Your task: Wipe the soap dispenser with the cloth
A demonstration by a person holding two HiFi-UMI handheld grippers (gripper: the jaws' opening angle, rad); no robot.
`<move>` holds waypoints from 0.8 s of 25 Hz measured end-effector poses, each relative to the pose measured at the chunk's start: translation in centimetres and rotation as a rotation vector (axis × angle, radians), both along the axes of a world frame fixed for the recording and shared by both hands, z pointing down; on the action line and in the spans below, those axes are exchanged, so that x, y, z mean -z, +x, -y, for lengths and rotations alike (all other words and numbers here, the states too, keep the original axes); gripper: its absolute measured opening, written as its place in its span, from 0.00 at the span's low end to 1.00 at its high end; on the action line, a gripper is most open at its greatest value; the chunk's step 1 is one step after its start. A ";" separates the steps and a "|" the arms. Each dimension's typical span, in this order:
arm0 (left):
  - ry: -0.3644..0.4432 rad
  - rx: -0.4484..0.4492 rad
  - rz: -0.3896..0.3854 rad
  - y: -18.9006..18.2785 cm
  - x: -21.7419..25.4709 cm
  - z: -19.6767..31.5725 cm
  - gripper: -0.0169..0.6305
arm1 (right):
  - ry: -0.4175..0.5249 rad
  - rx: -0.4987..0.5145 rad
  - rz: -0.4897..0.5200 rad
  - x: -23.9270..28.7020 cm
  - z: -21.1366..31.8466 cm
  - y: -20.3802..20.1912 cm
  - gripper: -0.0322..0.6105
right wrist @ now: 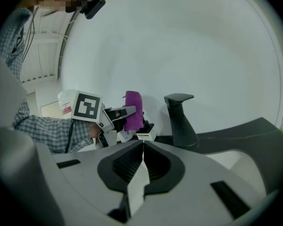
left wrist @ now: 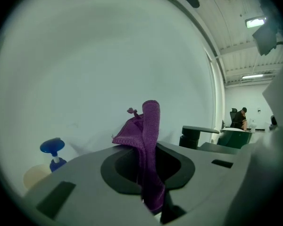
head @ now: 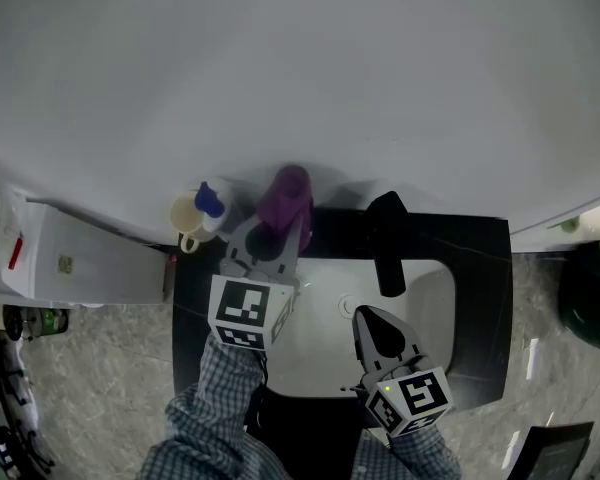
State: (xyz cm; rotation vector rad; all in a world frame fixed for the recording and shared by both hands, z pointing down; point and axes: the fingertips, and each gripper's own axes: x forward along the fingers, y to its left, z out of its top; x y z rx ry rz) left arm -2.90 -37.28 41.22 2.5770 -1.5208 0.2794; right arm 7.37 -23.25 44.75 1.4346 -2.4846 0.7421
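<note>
Your left gripper (head: 268, 236) had its fingers pinched on the purple cloth (head: 285, 196), bunched upright at the worktop's (head: 472, 258) back edge, near the blue-pump soap dispenser (head: 210, 203). Your right gripper's (head: 370, 320) fingers were closed on nothing.

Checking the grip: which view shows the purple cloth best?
Left gripper view: the cloth sits close, pinched in the left claw. Head view shows only its top; right gripper view shows it small.
</note>
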 end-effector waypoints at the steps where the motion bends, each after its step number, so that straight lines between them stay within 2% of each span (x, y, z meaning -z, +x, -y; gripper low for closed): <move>1: -0.001 -0.006 0.001 0.4 -0.4 0.2 0.12 | -0.001 -0.001 0.000 -0.1 0.0 0.1 0.08; 7: 0.020 -0.024 -0.024 2.3 -0.8 0.6 0.12 | -0.021 -0.019 -0.002 -1.0 -0.1 1.1 0.08; 10: -0.027 -0.075 0.001 4.0 -2.4 0.5 0.11 | -0.031 -0.024 0.001 -1.4 -0.2 1.2 0.08; 14: -0.109 -0.064 -0.012 4.5 -5.6 0.7 0.11 | -0.040 -0.039 0.007 -1.7 -0.4 1.5 0.08; 20: -0.143 -0.111 -0.032 5.9 -8.1 0.3 0.12 | -0.050 -0.061 0.001 -2.2 -0.7 2.4 0.08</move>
